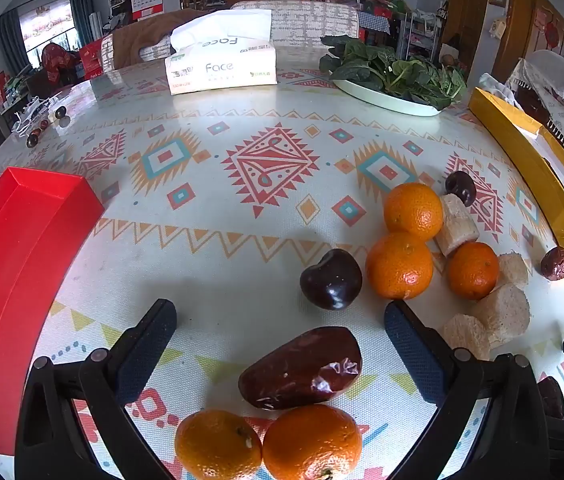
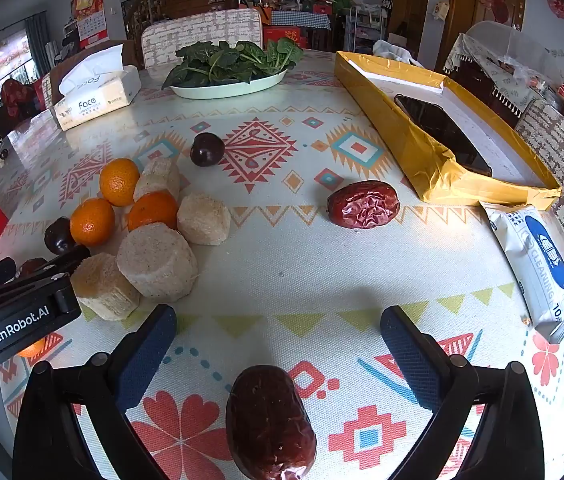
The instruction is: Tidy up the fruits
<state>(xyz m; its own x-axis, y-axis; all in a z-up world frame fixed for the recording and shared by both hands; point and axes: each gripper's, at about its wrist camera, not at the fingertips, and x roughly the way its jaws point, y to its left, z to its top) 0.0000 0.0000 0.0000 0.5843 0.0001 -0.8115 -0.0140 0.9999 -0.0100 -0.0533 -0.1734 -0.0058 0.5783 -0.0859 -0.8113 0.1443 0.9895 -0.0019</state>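
My left gripper (image 1: 280,314) is open and empty above the patterned table. A red date (image 1: 302,368) lies between its fingers, with two oranges (image 1: 265,444) just below it. A dark plum (image 1: 332,280), three more oranges (image 1: 400,266) and pale cut cane pieces (image 1: 502,314) lie ahead to the right. My right gripper (image 2: 277,320) is open and empty, with a red date (image 2: 269,420) between its fingers. Another red date (image 2: 363,204) lies ahead, and a plum (image 2: 207,149) farther back. The left gripper's body (image 2: 13,316) shows at the left.
A red box (image 1: 21,264) stands at the left. A yellow box (image 2: 434,148) with a phone inside is at the right, beside a wipes pack (image 2: 538,264). A tissue box (image 1: 221,68) and a plate of spinach (image 1: 394,76) are at the back.
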